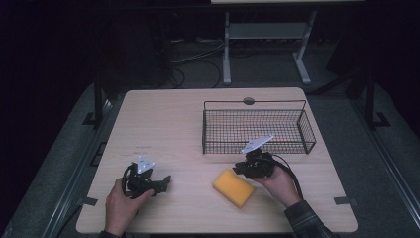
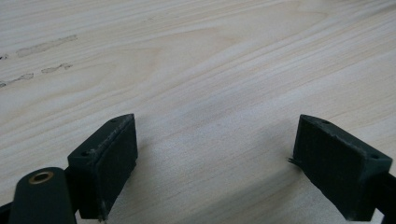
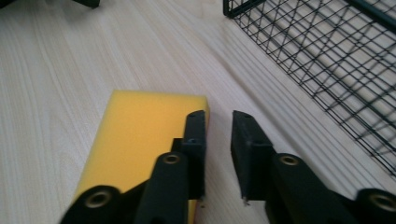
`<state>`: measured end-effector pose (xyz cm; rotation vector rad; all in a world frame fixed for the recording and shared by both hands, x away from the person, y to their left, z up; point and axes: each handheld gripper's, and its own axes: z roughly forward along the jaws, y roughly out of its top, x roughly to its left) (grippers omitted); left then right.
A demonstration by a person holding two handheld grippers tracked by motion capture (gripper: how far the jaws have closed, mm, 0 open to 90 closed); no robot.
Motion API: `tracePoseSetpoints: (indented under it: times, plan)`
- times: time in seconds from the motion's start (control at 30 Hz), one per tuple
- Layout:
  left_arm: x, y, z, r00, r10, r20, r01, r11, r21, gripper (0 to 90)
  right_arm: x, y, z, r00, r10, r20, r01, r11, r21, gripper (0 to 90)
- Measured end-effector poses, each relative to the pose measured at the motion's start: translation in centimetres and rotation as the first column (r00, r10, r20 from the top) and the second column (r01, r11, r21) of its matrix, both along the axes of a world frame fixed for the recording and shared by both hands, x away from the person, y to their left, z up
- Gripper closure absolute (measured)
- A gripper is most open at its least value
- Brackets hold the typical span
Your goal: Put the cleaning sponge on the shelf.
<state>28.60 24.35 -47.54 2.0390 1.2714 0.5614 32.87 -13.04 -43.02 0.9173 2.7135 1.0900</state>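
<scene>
One sponge point(image 1: 234, 188) (long axis diagonal, flat)

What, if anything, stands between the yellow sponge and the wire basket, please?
Nothing visible does: bare table lies between the sponge and the wire basket. The right tool hovers at the sponge's edge, gripping nothing.

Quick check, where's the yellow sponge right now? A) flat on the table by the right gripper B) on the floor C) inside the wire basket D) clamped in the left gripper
A: the sponge lies flat on the table, in front of the wire basket and outside it, just beside the right gripper. In the right gripper view the jaws stand a little apart with bare wood between them, the sponge under the left-hand one.
</scene>
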Motion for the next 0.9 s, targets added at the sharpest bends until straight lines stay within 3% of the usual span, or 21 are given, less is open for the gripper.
tracePoseSetpoints:
  times: [0.23, 0.43, 0.63, 0.9]
  plan:
    - [0.0, 0.0, 0.0, 1.0000, 0.002, 0.002, -0.002, 1.0000, -0.003, 12.8, -0.7, -0.5, 1.1, 0.9986, -0.051, -0.012, 0.051, 0.9987, -0.004, 52.9]
    - [0.0, 0.0, 0.0, 1.0000, 0.001, 0.001, -0.001, 1.0000, -0.001, 12.8, -1.6, -0.2, 1.5, 0.9983, -0.051, -0.027, 0.051, 0.9985, -0.019, 34.9]
    - [0.0, 0.0, 0.0, 1.0000, 0.000, 0.001, 0.000, 1.0000, -0.001, 12.8, -2.7, 0.4, 1.8, 0.9982, -0.059, -0.006, 0.058, 0.9959, -0.070, 18.8]
    - [0.0, 0.0, 0.0, 1.0000, 0.000, 0.001, 0.000, 1.0000, -0.001, 12.8, -3.9, 1.4, 1.6, 0.9982, -0.059, 0.003, 0.059, 0.9904, -0.125, 4.9]
